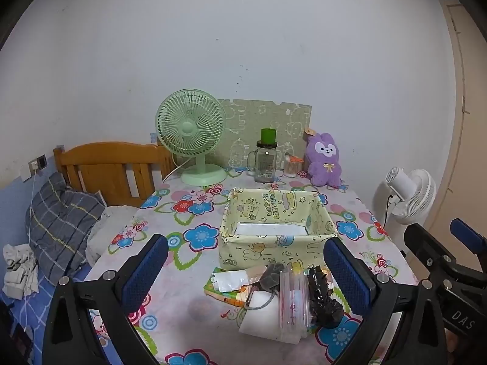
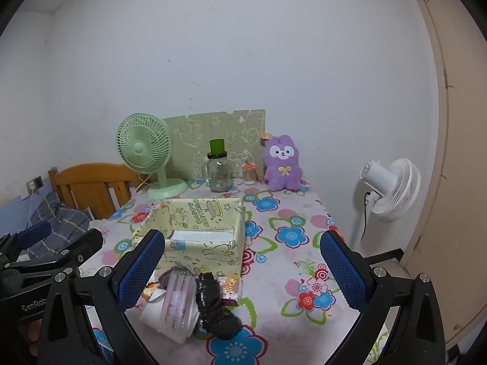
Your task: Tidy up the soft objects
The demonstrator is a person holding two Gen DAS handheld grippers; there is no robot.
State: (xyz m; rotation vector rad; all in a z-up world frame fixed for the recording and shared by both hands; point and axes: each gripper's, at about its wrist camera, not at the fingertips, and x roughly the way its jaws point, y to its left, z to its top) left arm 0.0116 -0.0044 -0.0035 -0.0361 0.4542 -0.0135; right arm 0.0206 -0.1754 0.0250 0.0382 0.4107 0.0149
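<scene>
A pale yellow fabric box [image 1: 275, 245] [image 2: 194, 249] with cartoon prints stands mid-table, a white packet [image 1: 271, 229] lying inside. In front of it lies a pile of soft items: a clear zip bag roll [image 1: 293, 304] [image 2: 179, 304], a crumpled black plastic bag [image 1: 322, 298] [image 2: 214, 307], a white roll [image 1: 258, 316], a small packet [image 1: 231, 281] and a colourful tissue pack [image 1: 226, 295]. My left gripper [image 1: 246, 276] hovers open over the pile, nothing between its blue pads. My right gripper [image 2: 243, 270] is open too, with the pile near its left finger [image 2: 140, 269].
At the table's back stand a green desk fan [image 1: 191, 133], a glass jar with a green lid [image 1: 266, 159], a small jar of sticks [image 1: 292, 167] and a purple plush bunny [image 1: 325, 159] [image 2: 283, 162]. A bed with pillow [image 1: 61, 222] lies left; a white floor fan [image 2: 389, 188] stands right.
</scene>
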